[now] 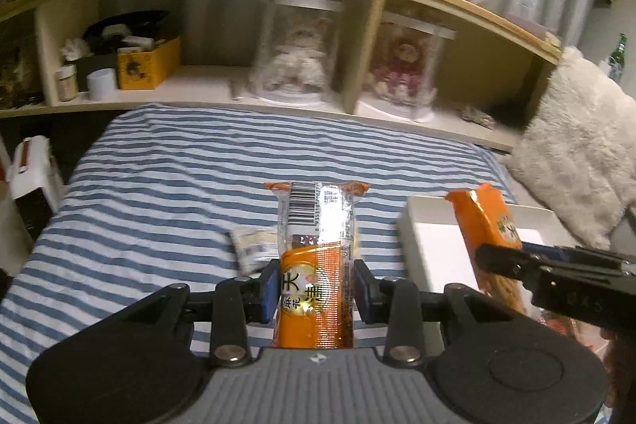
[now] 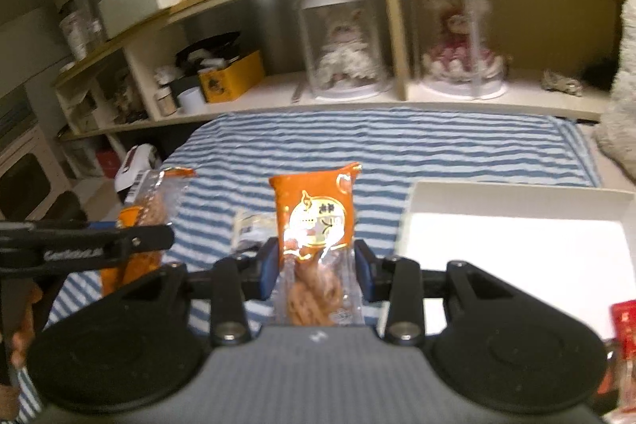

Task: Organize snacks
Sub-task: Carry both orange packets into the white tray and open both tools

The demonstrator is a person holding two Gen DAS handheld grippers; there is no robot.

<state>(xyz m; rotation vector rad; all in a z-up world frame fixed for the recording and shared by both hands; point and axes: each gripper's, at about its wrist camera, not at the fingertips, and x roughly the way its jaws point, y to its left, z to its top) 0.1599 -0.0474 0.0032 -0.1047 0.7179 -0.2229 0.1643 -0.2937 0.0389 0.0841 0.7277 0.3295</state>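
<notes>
Left gripper [image 1: 316, 289] clamped on orange foil snack packet [image 1: 316, 265], right gripper [image 2: 316, 275] clamped on clear-bottomed orange twist-snack packet [image 2: 314, 225], open white box [image 2: 516, 221] just beside

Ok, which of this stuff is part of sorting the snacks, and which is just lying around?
Job:
left tool gripping an orange snack pack
right tool gripping another orange pack
pale snack packet on the bed
white box

Lying about:
doll domes
yellow box
fluffy pillow
</notes>
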